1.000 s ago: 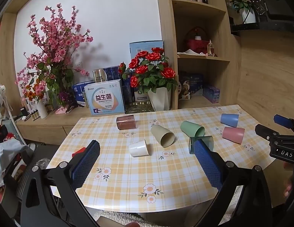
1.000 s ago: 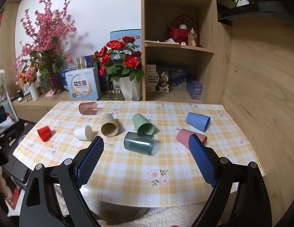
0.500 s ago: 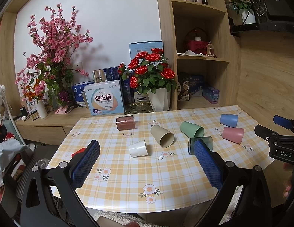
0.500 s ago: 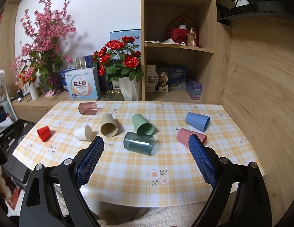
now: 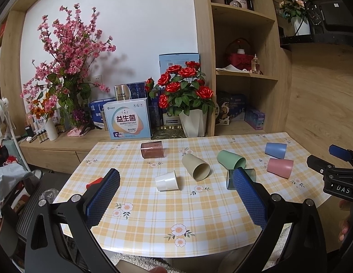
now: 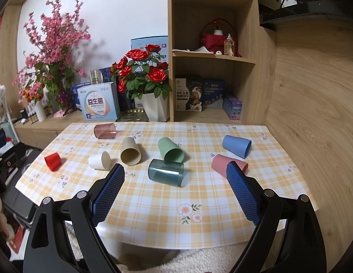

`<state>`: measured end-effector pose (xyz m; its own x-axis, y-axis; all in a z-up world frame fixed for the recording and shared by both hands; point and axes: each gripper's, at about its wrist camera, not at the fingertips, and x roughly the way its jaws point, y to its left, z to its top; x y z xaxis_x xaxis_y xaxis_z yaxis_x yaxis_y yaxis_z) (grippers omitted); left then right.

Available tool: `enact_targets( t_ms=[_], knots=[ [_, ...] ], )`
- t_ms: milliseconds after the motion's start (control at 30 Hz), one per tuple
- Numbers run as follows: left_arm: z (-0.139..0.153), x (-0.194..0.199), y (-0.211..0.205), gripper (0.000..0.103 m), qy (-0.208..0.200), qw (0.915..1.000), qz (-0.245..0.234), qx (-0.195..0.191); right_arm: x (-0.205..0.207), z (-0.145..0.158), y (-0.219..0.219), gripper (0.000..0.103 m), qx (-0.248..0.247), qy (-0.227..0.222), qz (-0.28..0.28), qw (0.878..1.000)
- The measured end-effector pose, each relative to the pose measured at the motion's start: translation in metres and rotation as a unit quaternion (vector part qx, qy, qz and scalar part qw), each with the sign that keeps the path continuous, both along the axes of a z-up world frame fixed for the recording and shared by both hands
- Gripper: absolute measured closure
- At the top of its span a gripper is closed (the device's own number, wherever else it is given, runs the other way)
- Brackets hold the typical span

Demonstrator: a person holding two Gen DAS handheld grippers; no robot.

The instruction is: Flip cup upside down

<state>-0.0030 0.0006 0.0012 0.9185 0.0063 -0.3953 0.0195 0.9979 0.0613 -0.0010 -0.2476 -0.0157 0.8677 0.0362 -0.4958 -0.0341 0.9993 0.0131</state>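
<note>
Blue, dimpled rubber pads line both grippers: the left gripper and right gripper hang spread wide and empty above the near edge of the glossy checked tablecloth. Beyond them eight smooth tapered cups lie tipped on their sides, a see-through teal cup nearest the right gripper, a matte white cup ahead of the left.
</note>
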Motion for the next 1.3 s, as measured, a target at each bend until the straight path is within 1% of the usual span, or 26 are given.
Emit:
enact_targets(
  t_ms=[1300],
  knots=[
    [-0.0014,0.0004,-0.0034,0.006,0.001,1.0000,-0.001,0.001,-0.0016,0.0012,0.0018,0.015,-0.003,-0.002,0.000,1.000]
  ],
)
